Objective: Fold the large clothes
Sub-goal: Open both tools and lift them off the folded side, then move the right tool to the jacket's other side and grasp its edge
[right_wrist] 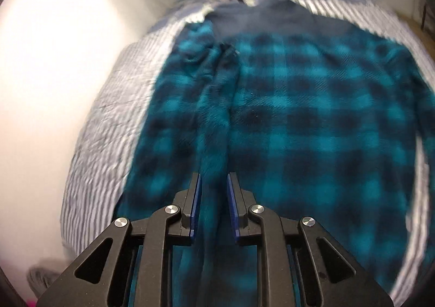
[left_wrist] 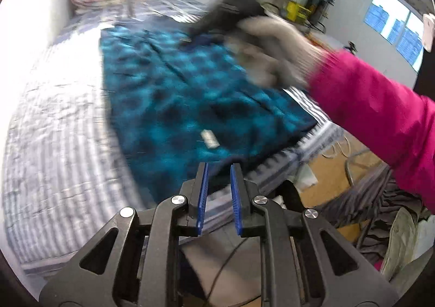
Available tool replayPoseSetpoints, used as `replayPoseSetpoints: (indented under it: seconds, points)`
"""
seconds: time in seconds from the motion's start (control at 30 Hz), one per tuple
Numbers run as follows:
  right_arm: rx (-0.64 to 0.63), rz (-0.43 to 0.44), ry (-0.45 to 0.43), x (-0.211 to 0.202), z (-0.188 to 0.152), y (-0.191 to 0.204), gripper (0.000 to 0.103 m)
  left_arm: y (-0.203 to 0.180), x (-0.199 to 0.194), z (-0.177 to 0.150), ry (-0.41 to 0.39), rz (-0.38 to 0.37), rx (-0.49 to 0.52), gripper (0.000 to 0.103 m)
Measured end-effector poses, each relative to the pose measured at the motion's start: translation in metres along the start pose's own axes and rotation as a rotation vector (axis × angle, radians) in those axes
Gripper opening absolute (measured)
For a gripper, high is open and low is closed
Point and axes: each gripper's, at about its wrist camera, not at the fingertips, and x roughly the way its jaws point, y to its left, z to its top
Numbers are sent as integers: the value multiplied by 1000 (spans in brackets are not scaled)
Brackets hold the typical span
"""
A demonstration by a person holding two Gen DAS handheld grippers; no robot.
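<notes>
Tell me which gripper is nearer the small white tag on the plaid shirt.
Left. The left gripper sits at the shirt's near edge, close to the white tag; the right gripper is over its far end.

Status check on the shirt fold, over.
Left tool open, empty. Right tool open over plaid shirt. Shirt flat on striped bed. Nothing in the way.

I see blown-out glare upper left in both views, heavy motion blur on the plaid shirt (right_wrist: 299,116) and gloved hand (left_wrist: 272,49), fisheye bending and dark corners, near fingers sharp.
</notes>
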Motion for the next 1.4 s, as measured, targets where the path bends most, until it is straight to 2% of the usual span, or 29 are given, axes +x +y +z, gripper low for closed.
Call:
replayPoseSetpoints:
  seconds: [0.13,0.23,0.37,0.57,0.7,0.77,0.87,0.9,1.0,1.1,1.17,1.2,1.27,1.4]
  points:
    - [-95,41,22,-15,-49,26,17,32,1,13,-18,67,-47,15]
    - [-121,40,61,-18,-95,34,17,49,21,23,-8,73,-91,15]
    - [-97,13,113,3,-125,34,17,56,60,20,58,33,-121,15]
    - [-62,0,85,7,-134,30,17,54,105,-7,141,106,-64,15]
    - [-108,-42,66,1,-136,38,17,46,103,-8,136,140,-12,15]
    - [-102,-50,40,-11,-136,37,17,42,93,-2,108,129,-14,15]
    - [-111,-52,6,-36,-137,31,18,26,65,13,14,113,14,15]
    - [-115,-58,-14,-48,-137,29,22,23,57,18,-16,102,16,15]
    - [-117,-102,-80,-81,-134,12,35,13,39,32,-67,71,5,15]
    - [-102,-192,-121,-115,-130,-16,35,2,32,50,-97,44,3,16]
    - [-76,-225,-125,-134,-129,-39,35,-7,33,62,-109,26,11,28]
    - [-56,-248,-128,-144,-129,-54,35,-11,34,68,-115,11,10,37]
    - [-13,-290,-147,-158,-133,-83,35,-17,40,76,-114,-4,18,38]
    - [173,-294,-180,-192,-144,-153,35,-29,54,91,-101,-11,48,38]
